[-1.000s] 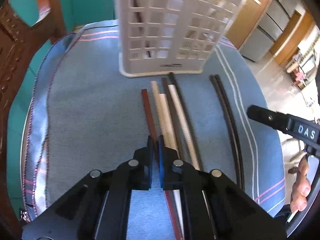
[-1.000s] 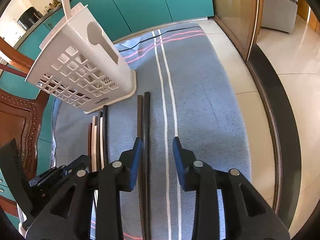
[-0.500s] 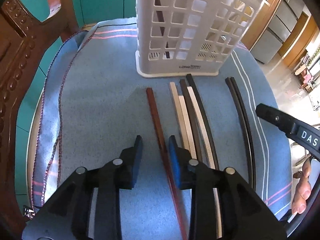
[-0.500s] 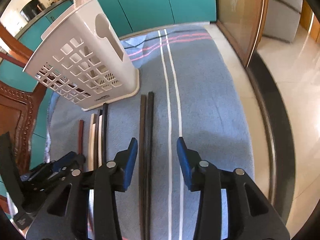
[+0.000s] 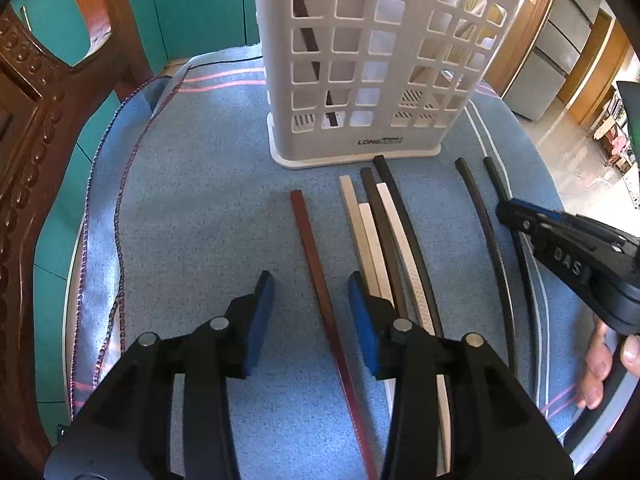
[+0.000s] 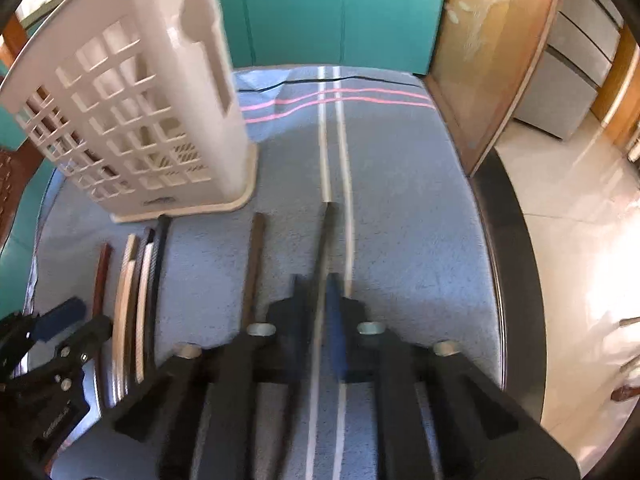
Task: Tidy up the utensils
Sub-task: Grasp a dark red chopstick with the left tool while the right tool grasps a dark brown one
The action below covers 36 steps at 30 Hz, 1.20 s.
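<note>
Right gripper clamps a dark chopstick; left one waits, spread, over the red one.

The right gripper (image 6: 320, 316) has its tongs pressed together on one dark stick (image 6: 325, 240) of the outer pair, gripping low on the shaft, probably so the far end stays free to drop into the basket (image 5: 372, 80); its mate (image 6: 253, 264) lies just beside on the cloth (image 5: 192, 200). The view is blurred, so whether the stick is off the cloth I cannot tell. The left gripper (image 5: 310, 312) has its tongs apart, straddling the red stick (image 5: 316, 272) without touching it. The bundle (image 5: 380, 236) of pale and dark sticks lies alongside, ends near the basket's base, lined up for easy single picks.
</note>
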{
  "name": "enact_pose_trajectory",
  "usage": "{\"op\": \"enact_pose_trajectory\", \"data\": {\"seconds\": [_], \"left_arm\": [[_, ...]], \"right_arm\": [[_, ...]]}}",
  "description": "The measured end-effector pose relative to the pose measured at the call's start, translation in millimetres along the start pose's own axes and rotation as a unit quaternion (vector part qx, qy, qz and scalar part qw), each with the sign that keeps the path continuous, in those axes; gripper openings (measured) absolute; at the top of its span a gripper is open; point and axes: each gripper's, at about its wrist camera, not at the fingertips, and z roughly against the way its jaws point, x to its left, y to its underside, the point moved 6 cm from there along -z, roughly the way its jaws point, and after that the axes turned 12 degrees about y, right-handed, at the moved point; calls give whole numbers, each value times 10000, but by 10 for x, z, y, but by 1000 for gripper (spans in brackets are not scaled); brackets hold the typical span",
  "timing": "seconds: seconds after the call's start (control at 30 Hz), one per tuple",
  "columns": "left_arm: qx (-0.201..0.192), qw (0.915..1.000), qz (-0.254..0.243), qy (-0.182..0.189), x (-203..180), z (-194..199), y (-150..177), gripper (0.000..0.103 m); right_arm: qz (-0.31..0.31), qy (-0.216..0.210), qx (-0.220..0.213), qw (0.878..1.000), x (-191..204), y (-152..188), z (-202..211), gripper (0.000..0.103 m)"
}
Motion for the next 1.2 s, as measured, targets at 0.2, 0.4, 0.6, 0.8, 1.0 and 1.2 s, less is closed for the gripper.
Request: {"op": "enact_pose_trajectory", "data": {"seconds": [0.2,0.4,0.6,0.8,1.0,1.2], "left_arm": [[166,9997,33,148,8,9,-7,12],[225,9991,136,346,64,20,0,15],[60,9996,246,114,142,-13,-117,25],[-16,9998,106,-176,105,-62,-245,35],[-41,9996,37,-282,81,-113,-326,41],[-51,9996,-13,-287,61,-103,-270,41]], "right_arm": [[-141,-301,325,9989,-76,153,150,6],[-234,-364,248,9988,-247,164,272,7],[-3,2,134,9999,-146,171,215,8],[118,242,140,9995,-107,161,99,9],[56,282,113,9995,-110,115,61,18],[59,263,89,9996,-110,55,-8,19]]}}
